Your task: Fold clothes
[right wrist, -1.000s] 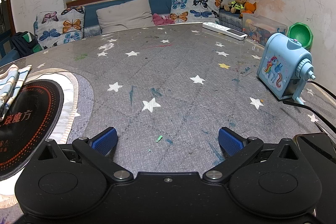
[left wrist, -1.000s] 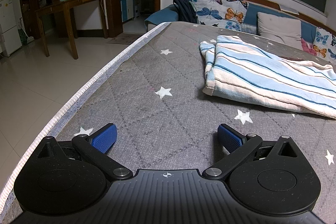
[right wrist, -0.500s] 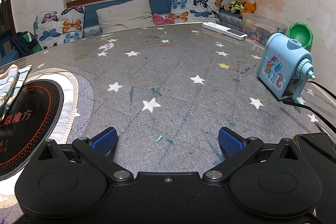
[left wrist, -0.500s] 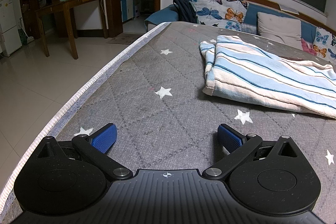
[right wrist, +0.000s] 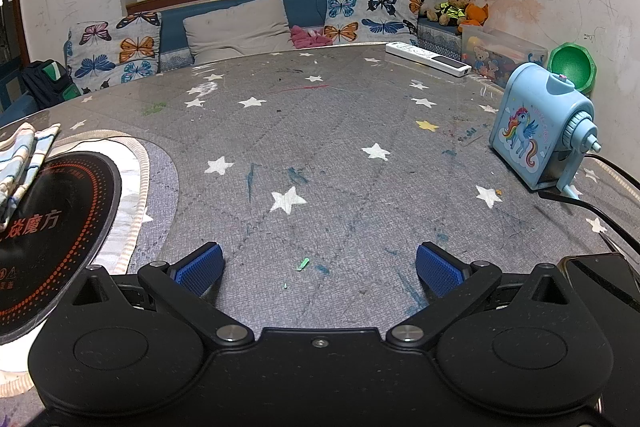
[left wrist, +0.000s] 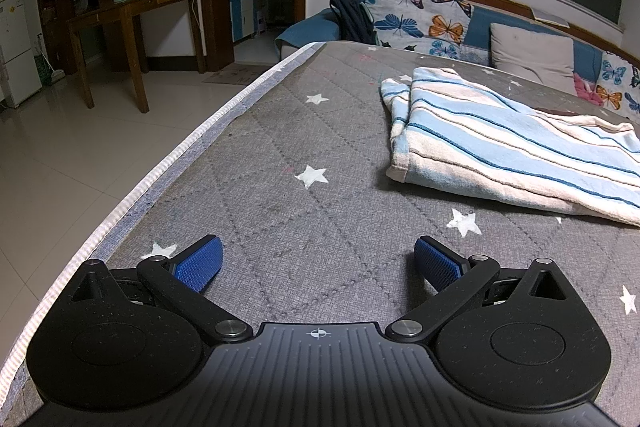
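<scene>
seen along the left gripper (left wrist: 318, 261): blue ribbed pads (left wrist: 198, 264) spread wide apart with nothing between them, low over a grey quilted table cover printed with white stars (left wrist: 280, 131). to the left, a pale tiled floor (left wrist: 80, 155) and a dark wooden side table (left wrist: 132, 11) against the wall. ahead and to the right, a folded cloth in blue, white and pale pink stripes (left wrist: 500, 143) lying flat on the cover, well apart from the pads (its folded edge toward the gripper). beyond it, butterfly-print cushions (left wrist: 416, 15) along a bench. seen along the right gripper (right wrist: 319, 263): fingers likewise parted and empty. at far left, a corner of the same striped cloth resting on the rim of a round black cooktop ringed with orange dots (right wrist: 52, 227). bare starred cover in the middle, with a small green scrap (right wrist: 303, 263) just ahead of the pads. at right, a light blue unicorn-printed pencil sharpener with a crank (right wrist: 540, 131), upright, a black cable (right wrist: 592, 211) trailing beside it.
</scene>
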The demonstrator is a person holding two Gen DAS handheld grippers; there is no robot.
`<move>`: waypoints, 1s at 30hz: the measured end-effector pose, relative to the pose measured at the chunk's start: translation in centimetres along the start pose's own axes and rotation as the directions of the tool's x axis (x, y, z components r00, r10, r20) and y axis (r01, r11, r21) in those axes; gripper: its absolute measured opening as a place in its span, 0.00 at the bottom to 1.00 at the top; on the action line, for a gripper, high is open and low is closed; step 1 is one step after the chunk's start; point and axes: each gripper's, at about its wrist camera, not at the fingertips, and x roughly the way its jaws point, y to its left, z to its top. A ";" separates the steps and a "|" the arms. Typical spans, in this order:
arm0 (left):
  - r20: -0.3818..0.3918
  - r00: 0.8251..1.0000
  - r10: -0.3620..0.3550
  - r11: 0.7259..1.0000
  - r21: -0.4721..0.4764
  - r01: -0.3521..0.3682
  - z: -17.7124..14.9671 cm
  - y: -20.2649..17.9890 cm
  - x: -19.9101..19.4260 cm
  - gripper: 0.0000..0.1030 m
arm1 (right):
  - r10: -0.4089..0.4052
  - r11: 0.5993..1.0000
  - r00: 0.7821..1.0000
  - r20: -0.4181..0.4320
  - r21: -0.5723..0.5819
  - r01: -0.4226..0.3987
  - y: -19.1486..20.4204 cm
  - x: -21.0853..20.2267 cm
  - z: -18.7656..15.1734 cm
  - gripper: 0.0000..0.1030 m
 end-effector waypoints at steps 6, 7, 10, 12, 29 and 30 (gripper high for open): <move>0.000 1.000 -0.001 1.000 -0.001 0.001 0.0 0.0 0.0 1.00 | 0.000 1.000 1.000 0.000 0.000 0.000 0.0 0.0 0.0 1.00; 0.000 1.000 -0.001 1.000 -0.001 0.001 0.0 0.0 0.0 1.00 | 0.000 1.000 1.000 0.000 0.000 0.000 0.0 0.0 0.0 1.00; 0.000 1.000 0.000 1.000 0.000 0.000 0.0 0.0 0.0 1.00 | 0.000 1.000 1.000 0.000 0.000 0.000 0.0 0.0 0.0 1.00; 0.000 1.000 0.000 1.000 0.000 0.000 0.0 0.0 0.0 1.00 | 0.000 1.000 1.000 0.000 0.000 0.000 -0.1 0.1 0.0 1.00; 0.000 1.000 0.000 1.000 0.000 0.000 0.0 0.1 0.0 1.00 | 0.001 1.000 1.000 0.001 0.000 -0.001 0.2 0.2 0.0 1.00; 0.000 1.000 0.000 1.000 0.000 0.000 0.0 0.1 0.0 1.00 | 0.001 1.000 1.000 0.001 0.000 -0.001 0.2 0.1 0.0 1.00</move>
